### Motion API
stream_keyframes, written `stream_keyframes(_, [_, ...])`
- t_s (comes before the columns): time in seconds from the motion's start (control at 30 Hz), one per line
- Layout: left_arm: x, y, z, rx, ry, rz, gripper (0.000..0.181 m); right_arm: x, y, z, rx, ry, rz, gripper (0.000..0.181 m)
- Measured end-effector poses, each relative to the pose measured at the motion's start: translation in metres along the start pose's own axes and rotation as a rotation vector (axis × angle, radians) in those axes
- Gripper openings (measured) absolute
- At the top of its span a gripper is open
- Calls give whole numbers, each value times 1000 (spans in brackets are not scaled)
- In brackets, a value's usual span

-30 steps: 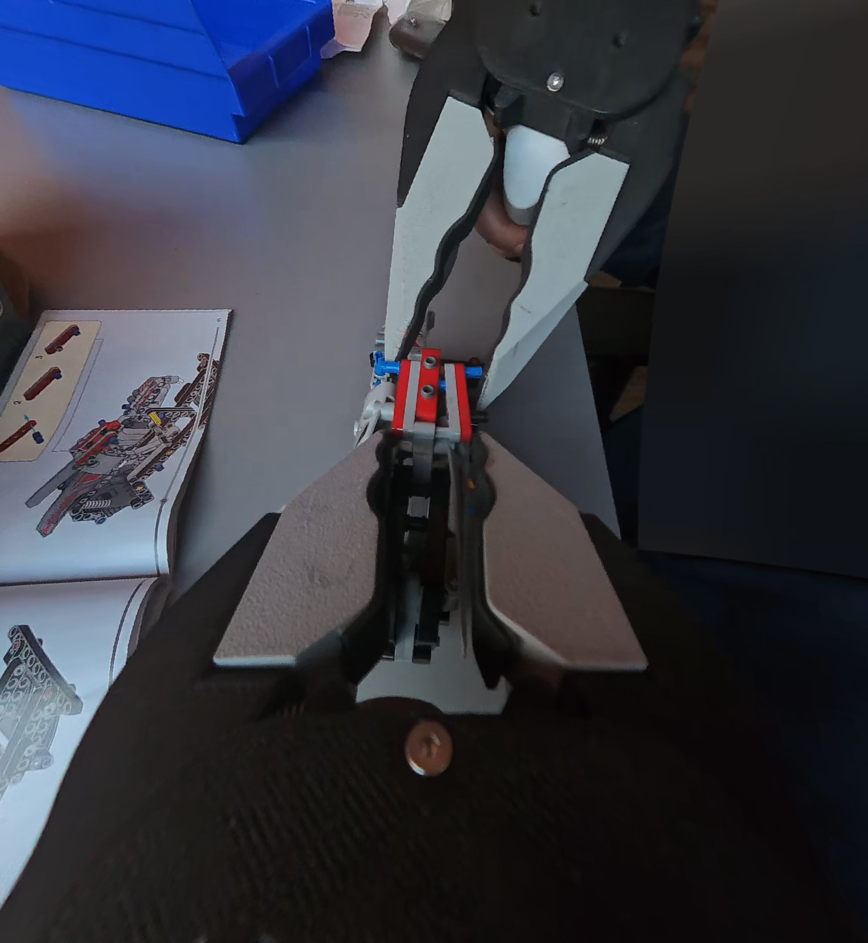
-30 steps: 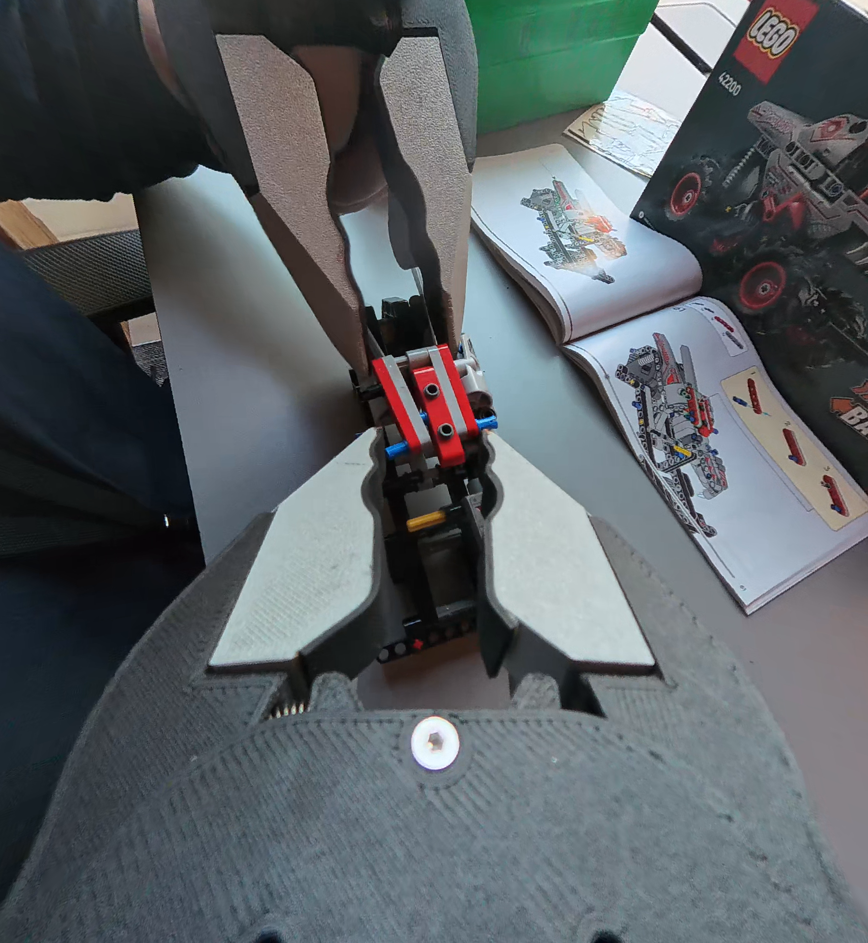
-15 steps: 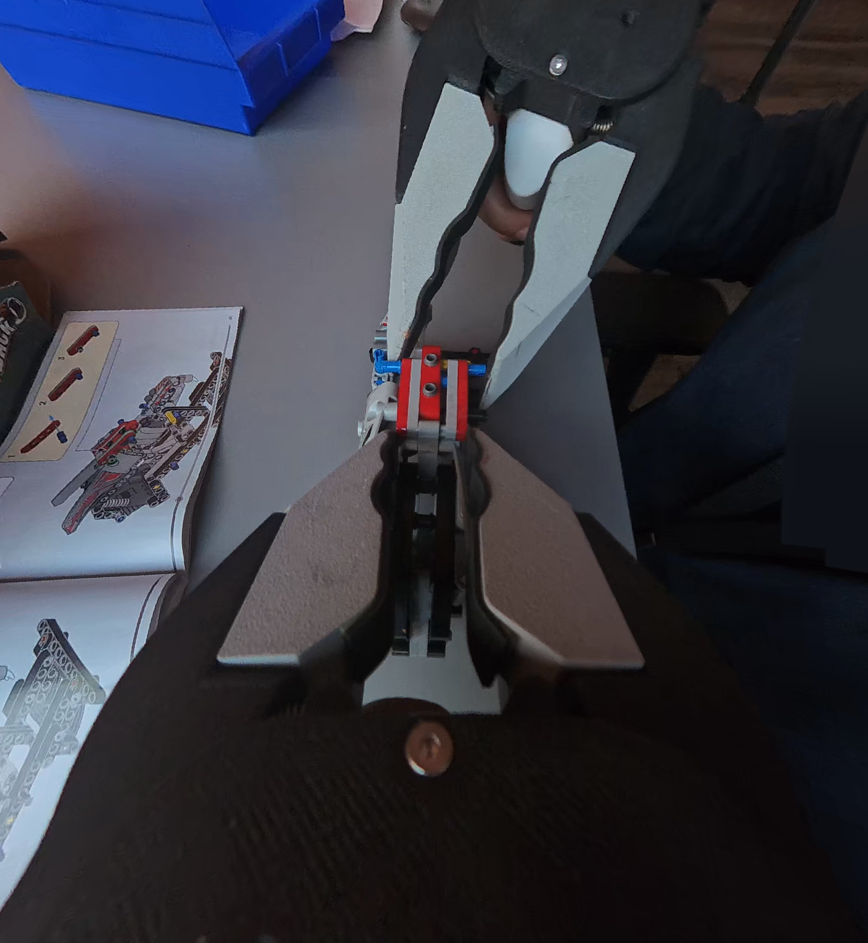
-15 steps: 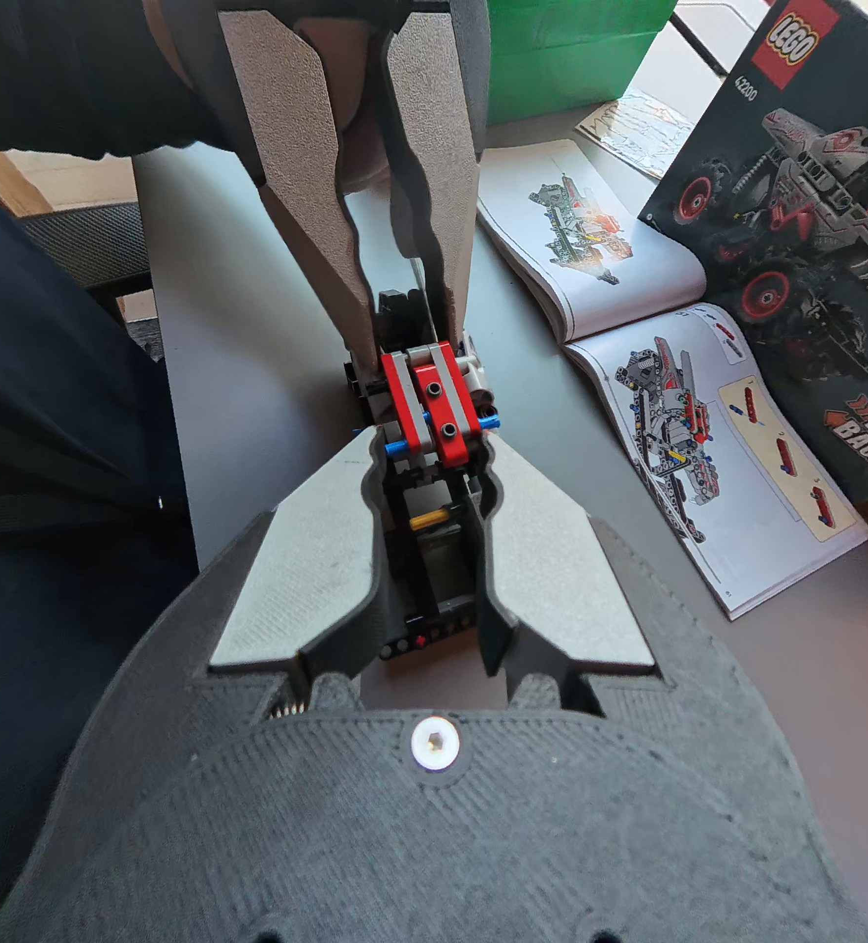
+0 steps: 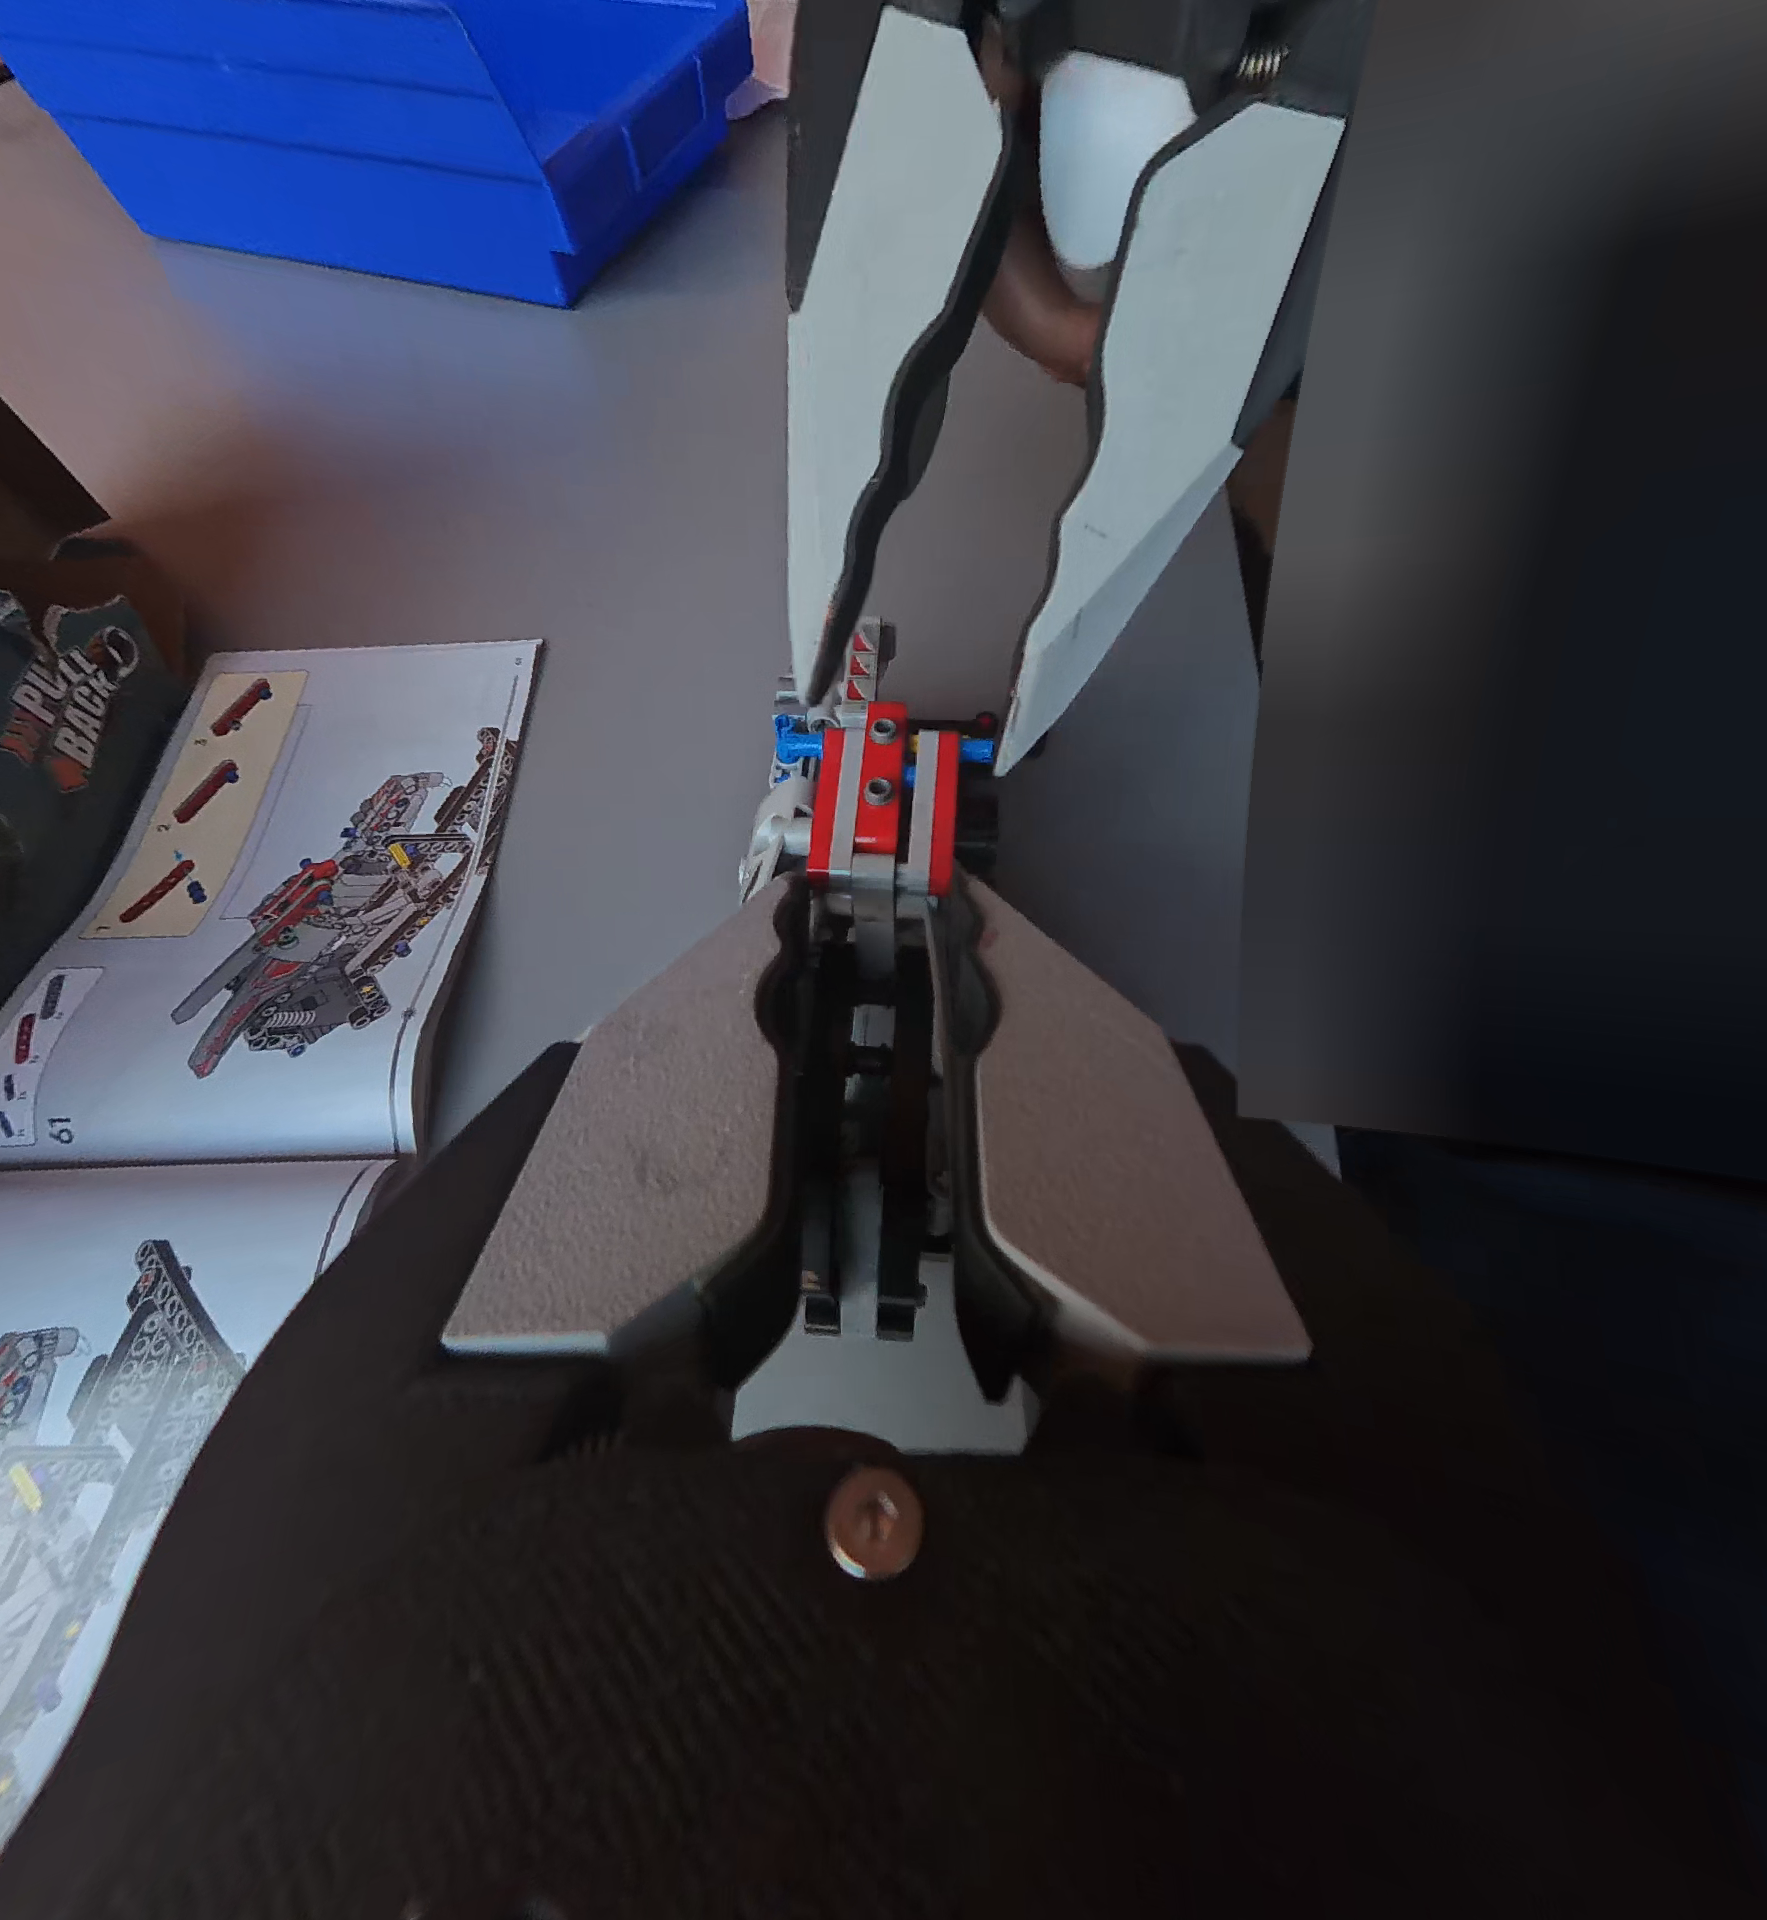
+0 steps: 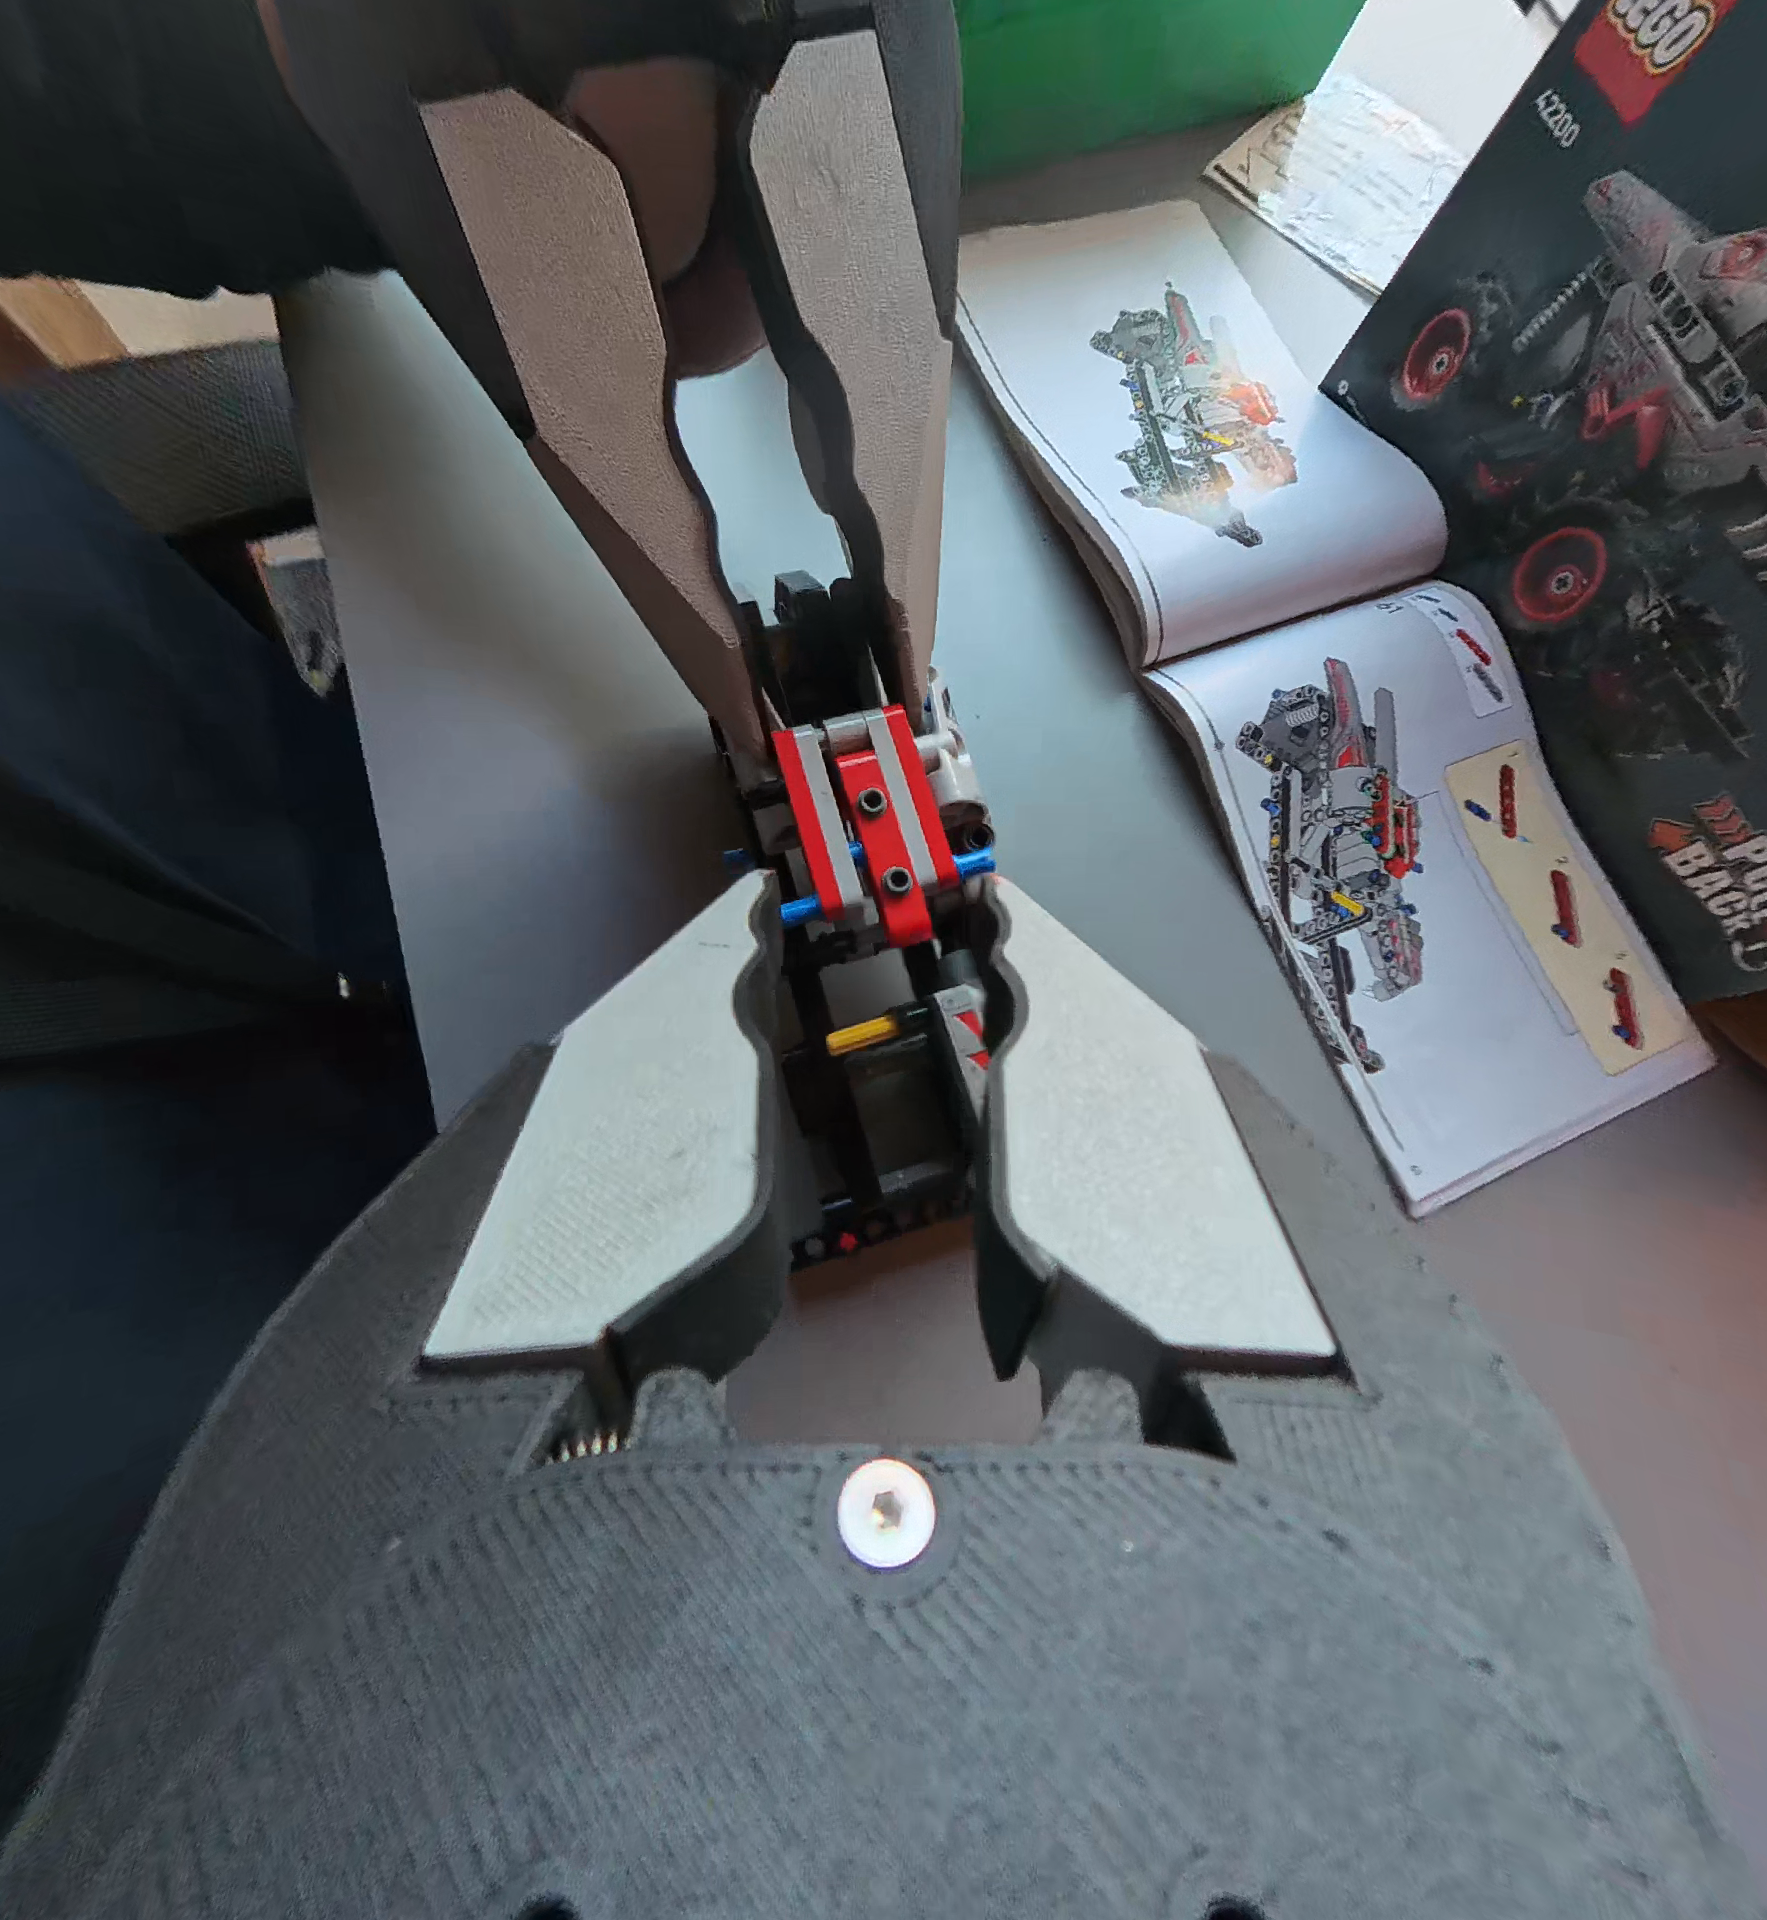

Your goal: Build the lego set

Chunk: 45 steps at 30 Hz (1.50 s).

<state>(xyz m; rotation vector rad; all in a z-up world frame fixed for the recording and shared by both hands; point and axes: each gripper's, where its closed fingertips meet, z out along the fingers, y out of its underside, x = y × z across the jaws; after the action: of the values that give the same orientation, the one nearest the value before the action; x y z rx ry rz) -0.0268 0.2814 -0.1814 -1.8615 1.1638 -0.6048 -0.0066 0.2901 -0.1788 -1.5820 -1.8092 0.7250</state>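
Note:
A partly built lego model, with a black frame, a red and grey block [image 5: 879,800] on top and blue pins through it, is held above the grey table [image 5: 505,478] between both grippers. My left gripper [image 5: 879,899] is shut on the black frame at its near end. My right gripper [image 6: 884,891] is shut on the other end of the model [image 6: 874,831], where a yellow pin [image 6: 863,1034] shows between its fingers. The two grippers face each other tip to tip. The right gripper shows in the left wrist view [image 5: 915,727] and the left gripper in the right wrist view [image 6: 832,707].
An open instruction booklet [image 5: 266,904] lies on the table and also shows in the right wrist view [image 6: 1398,894], beside the dark set box [image 6: 1637,499]. A blue bin [image 5: 370,135] and a green bin [image 6: 1118,83] stand at the back. The table edge and a person's dark clothing [image 6: 110,831] are close by. Less than 4 cm separates the two grippers' tips.
Both grippers have shifted slightly together with the model over the table. Their hold on the model is unchanged.

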Motion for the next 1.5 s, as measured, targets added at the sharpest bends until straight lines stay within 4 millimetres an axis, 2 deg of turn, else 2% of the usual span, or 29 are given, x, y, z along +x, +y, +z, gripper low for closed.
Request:
stream_keyframes(0.13, [0,0,0,10,3,-6,23,6,-7,-1,-65,84,-171,31])
stream_keyframes(0.2, [0,0,0,12,7,-8,23,3,-8,1,-104,59,-223,28])
stream_keyframes(0.53, [1,1,-1,19,12,-8,23,-3,-4,11,-260,-121,-243,24])
stream_keyframes(0.83, [1,1,-1,23,-5,2,23,-2,0,12,-449,-129,-316,24])
stream_keyframes(1.17, [-2,1,-2,22,8,-25,21,-1,-2,13,-419,-183,-263,21])
stream_keyframes(1.5, [-5,1,-1,32,-5,-38,20,2,-3,15,-328,-108,-239,22])
